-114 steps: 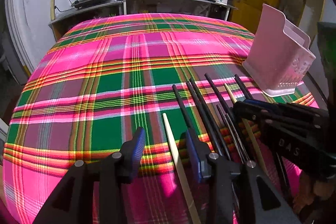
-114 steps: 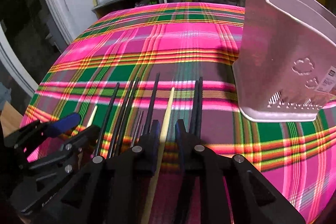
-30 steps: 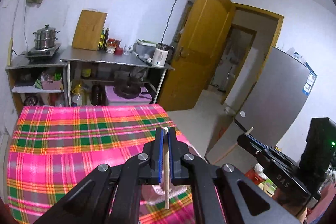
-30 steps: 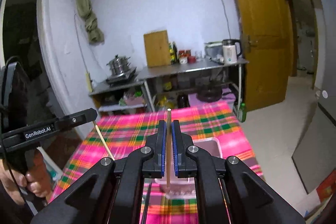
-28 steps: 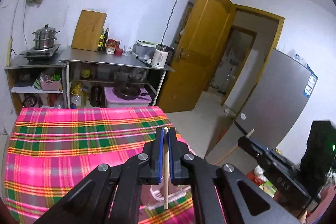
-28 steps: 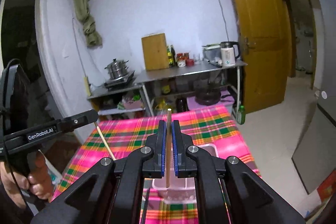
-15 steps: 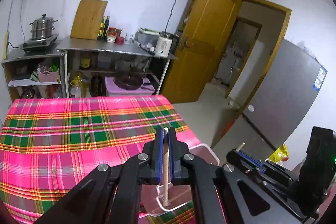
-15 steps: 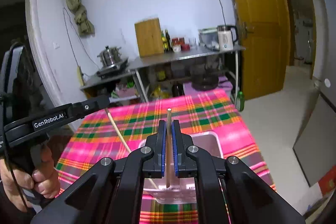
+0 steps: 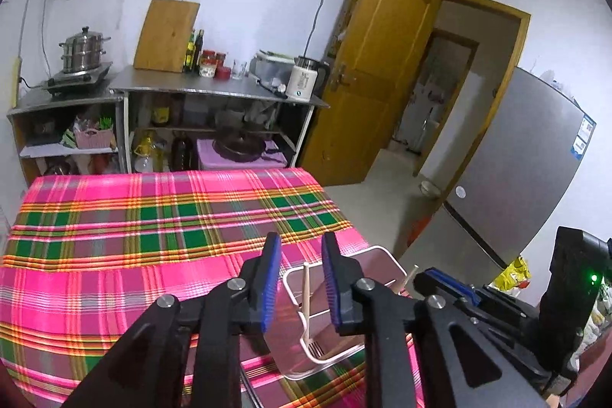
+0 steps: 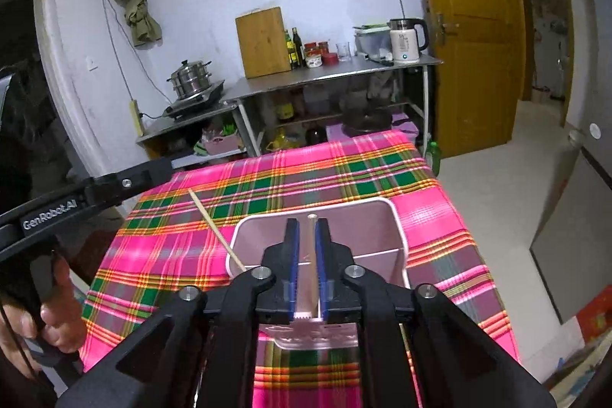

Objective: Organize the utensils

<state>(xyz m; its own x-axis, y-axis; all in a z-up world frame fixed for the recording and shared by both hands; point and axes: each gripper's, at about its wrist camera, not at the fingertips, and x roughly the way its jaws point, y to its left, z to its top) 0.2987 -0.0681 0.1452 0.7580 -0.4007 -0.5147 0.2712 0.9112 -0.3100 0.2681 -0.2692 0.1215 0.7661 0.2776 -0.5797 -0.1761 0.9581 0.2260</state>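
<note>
Left gripper has just been opening, jaws apart, one wooden chopstick loose between them, its lower end inside the pink holder. "GenRobot.AI" reads on its arm in the right view. Holder sits near the right edge of the plaid tablecloth; bare cloth spreads to its left. Right gripper has also just been opening, a second chopstick upright between pads; contact unclear. Two chopsticks, one holder.

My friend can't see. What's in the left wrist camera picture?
The left gripper has just been opening, and a wooden chopstick stands loose between its blue pads, dropping into a pink utensil holder on a pink plaid tablecloth. The right gripper is beside it.
</note>
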